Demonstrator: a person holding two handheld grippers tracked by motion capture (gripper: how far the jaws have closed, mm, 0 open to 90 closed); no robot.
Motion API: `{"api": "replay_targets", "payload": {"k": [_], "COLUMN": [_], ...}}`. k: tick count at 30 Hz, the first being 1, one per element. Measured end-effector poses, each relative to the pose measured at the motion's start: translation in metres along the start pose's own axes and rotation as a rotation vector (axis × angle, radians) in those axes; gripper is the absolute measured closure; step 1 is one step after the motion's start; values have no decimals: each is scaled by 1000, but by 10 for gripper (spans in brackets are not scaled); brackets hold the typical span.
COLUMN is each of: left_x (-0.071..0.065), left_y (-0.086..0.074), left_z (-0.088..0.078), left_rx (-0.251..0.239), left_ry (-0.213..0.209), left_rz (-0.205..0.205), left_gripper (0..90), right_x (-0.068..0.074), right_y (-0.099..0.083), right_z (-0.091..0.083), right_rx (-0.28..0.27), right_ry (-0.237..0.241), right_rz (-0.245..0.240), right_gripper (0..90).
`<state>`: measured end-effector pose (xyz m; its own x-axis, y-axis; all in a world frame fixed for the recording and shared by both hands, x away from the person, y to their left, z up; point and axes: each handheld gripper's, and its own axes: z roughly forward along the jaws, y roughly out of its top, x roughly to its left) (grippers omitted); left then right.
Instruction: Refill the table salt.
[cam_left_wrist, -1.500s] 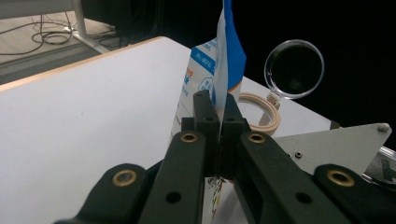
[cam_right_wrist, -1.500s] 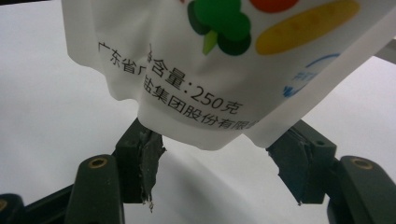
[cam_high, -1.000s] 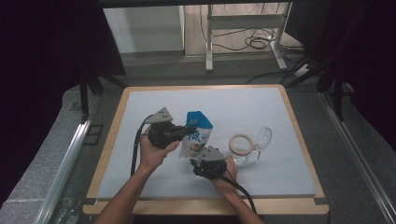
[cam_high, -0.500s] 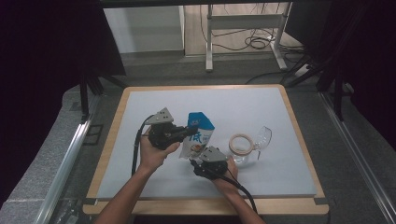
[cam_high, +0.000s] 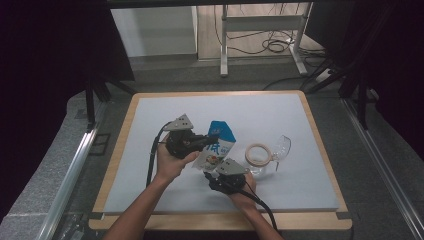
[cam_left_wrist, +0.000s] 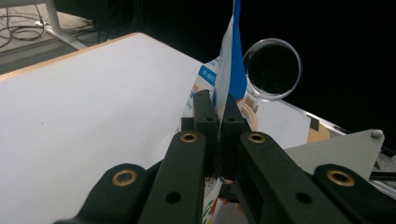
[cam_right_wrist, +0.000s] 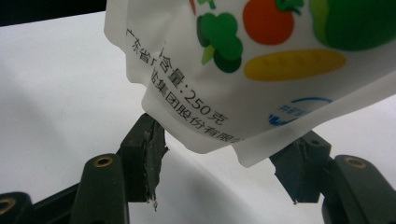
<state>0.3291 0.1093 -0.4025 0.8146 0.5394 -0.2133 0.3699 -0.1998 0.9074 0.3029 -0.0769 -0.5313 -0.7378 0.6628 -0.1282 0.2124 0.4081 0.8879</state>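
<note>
Barely anything has shifted: left gripper (cam_high: 206, 140) stays clamped on the pouch (cam_high: 216, 148) – right gripper (cam_high: 209, 176) stands apart below; transfer pending.

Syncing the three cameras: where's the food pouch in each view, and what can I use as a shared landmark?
High view: the pouch stands mid-table, between the left gripper and the right gripper.
Left gripper view: its top edge rises upper centre, pinched between the closed jaws.
Right gripper view: its printed bottom fills the top, hanging between the parted jaws.
Shared landmark: the white table, also and.
</note>
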Motion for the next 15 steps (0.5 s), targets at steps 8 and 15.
{"api": "replay_targets", "payload": {"k": [8,15], "left_x": [-1,1], "left_y": [0,-1], "left_z": [1,3], "left_rx": [0,10], "left_ry": [11,17], "left_rz": [0,0], "left_gripper": [900,900], "right_x": [1,3], "right_y": [-1,-2], "right_z": [-1,0], "right_rx": [-2,3], "right_ry": [-3,13], "right_rz": [12,18], "right_gripper": [398,398]}}
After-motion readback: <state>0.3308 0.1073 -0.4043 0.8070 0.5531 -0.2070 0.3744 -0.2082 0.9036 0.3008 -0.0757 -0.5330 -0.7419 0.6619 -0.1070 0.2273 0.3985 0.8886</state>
